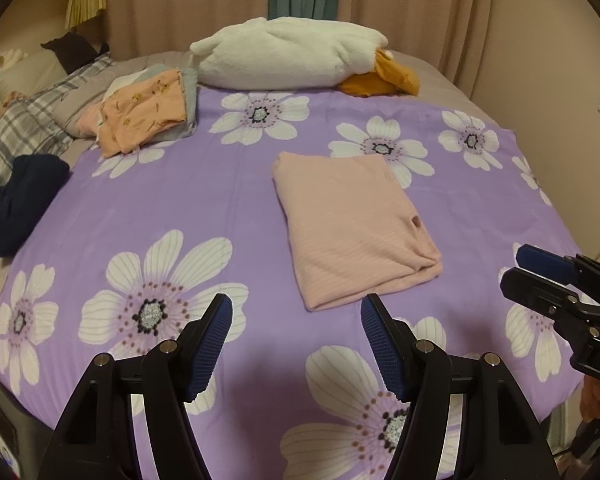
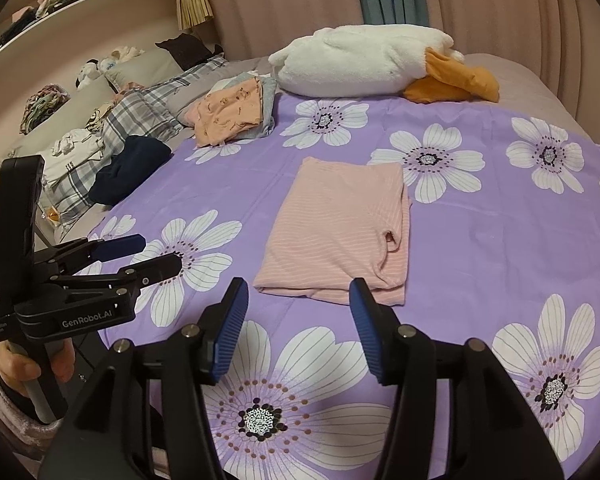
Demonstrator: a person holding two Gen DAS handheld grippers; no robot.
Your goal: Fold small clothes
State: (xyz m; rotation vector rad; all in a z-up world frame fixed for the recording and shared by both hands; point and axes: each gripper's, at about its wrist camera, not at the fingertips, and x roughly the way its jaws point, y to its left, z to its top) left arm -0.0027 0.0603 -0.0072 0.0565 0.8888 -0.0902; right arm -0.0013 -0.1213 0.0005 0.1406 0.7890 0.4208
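Note:
A folded pink ribbed garment [image 1: 352,228] [image 2: 340,236] lies flat on the purple flowered sheet [image 1: 180,208] [image 2: 500,240], near the middle of the bed. My left gripper [image 1: 296,304] hovers just short of its near left corner, open, with nothing between the blue pads. It also shows from the side in the right wrist view [image 2: 160,252], held by a hand in a fuzzy sleeve. My right gripper [image 2: 299,286] stands open over the garment's near edge without touching the cloth. Its fingertips [image 1: 540,262] enter the left wrist view at the right edge.
A stack of folded clothes topped by an orange printed piece [image 1: 144,116] [image 2: 232,114] sits at the back left. A dark navy garment [image 1: 20,204] [image 2: 132,172] lies at the left edge. A white plush duck [image 1: 292,54] [image 2: 364,60] lies along the head of the bed, with plaid bedding [image 2: 140,116] at left.

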